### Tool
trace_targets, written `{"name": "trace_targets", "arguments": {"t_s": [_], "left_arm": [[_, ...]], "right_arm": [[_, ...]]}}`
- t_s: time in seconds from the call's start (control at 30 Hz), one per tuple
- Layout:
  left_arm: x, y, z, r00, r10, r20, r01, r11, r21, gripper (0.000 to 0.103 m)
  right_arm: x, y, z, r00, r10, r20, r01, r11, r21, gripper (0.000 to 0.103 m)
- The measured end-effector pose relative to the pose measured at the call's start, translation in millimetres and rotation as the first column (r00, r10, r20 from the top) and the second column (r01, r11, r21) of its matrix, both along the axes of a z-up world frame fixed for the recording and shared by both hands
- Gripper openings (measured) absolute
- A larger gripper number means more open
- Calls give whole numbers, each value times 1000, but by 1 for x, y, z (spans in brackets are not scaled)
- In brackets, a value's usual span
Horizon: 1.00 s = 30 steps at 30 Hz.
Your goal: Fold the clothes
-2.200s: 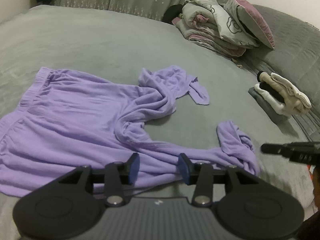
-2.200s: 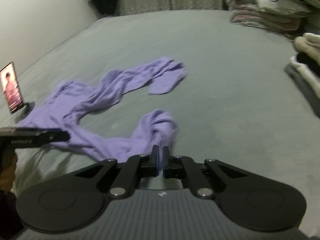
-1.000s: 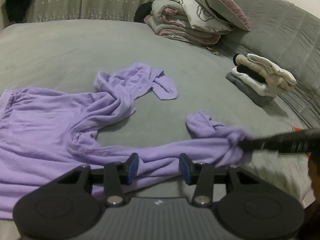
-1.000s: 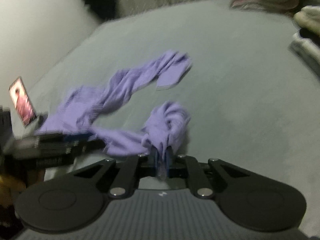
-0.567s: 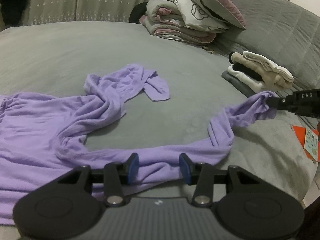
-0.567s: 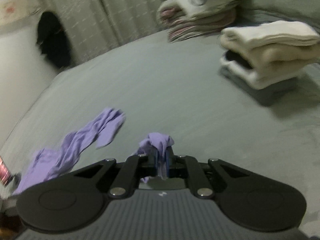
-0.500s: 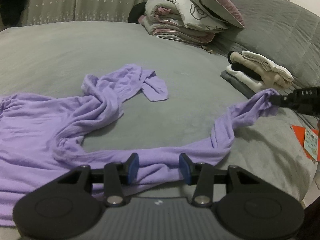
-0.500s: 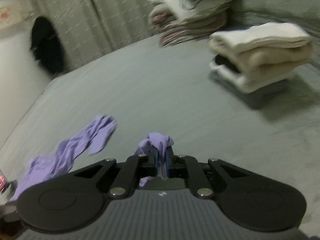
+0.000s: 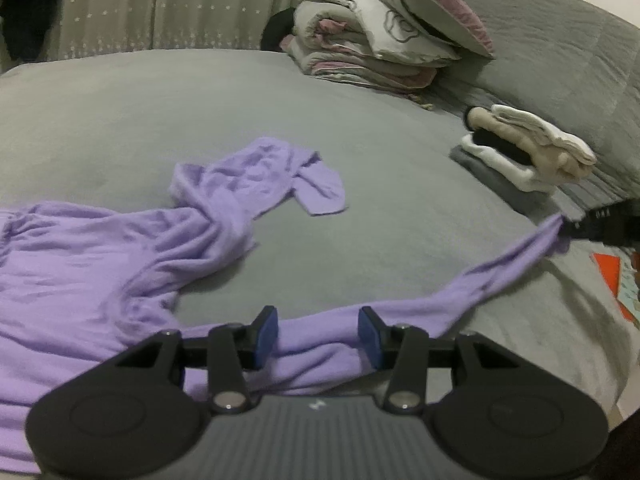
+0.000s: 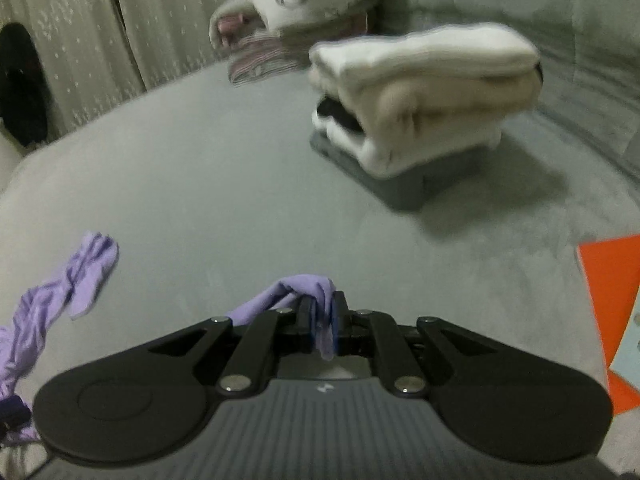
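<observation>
A purple long-sleeved garment [image 9: 100, 264] lies crumpled on the grey bed [image 9: 160, 100]. Its far sleeve [image 9: 280, 176] is bunched up towards the middle. My left gripper [image 9: 318, 330] hovers open over the garment's near edge, and the cloth passes under its blue pads [image 9: 267, 330]. The near sleeve [image 9: 500, 268] runs stretched to the right, into my right gripper [image 9: 568, 226]. In the right wrist view, my right gripper [image 10: 323, 320] pinches the sleeve's cuff [image 10: 308, 286]. Its jaws are opening slightly, with the cloth still between the pads.
A stack of folded white, beige and grey clothes [image 10: 420, 100] stands just beyond the right gripper. Folded quilts and a pillow [image 9: 380, 44] lie at the far end by the curtain. An orange card [image 10: 612, 300] rests at the bed's right edge.
My right gripper has carried the cuff out to the right, towards the folded stack. That has pulled the bunched near sleeve out long and nearly straight. The left gripper has stayed put.
</observation>
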<state>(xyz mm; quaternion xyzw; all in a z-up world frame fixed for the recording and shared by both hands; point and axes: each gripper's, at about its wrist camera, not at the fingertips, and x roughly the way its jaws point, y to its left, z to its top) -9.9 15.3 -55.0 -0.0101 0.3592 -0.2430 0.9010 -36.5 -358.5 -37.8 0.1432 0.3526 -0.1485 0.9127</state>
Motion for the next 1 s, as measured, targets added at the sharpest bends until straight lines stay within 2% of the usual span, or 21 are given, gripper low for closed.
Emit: {"name": "trace_targets", "arguments": {"t_s": [0.1,0.23,0.3,0.33,0.37,0.57,0.7,0.77,0.83,0.93,1.0], "left_arm": [[5,14,-1,999,40,-7,-40,999,13,46],[8,35,-1,996,90,-18,-89,996,19,45],[9,41,0,994,109,-16,-108,994,21,44],[10,44,1,993,119,-16,-119,993,20,44],[11,47,2,991,133,-15,-133,991,20,44],[21,60,7,971,237,-17,-236,971,31,41],[30,63,3,959,279,-44,-277,960,44,31],[32,61,0,956,287,-57,-284,957,58,25],[34,59,-3,953,296,-61,-291,954,72,14],[36,58,-4,950,304,-66,-299,951,73,6],[35,58,-5,949,309,-64,-304,950,73,5]], "right_arm": [[2,2,-6,999,12,-44,-12,1000,-8,15],[-1,6,-4,998,47,-50,-48,999,-15,18],[-1,11,-2,997,67,-41,-68,997,-31,31],[-2,14,0,996,79,-30,-81,996,-45,45],[-2,17,2,996,92,-19,-93,994,-60,48],[1,43,6,972,231,36,-225,967,-115,48],[6,66,0,922,385,32,-378,916,-132,48],[9,79,-5,883,469,13,-463,876,-139,48],[11,92,-9,837,547,-11,-543,827,-144,48],[12,108,-16,790,612,-40,-609,775,-169,48],[12,114,-18,769,637,-53,-635,752,-176,48]]}}
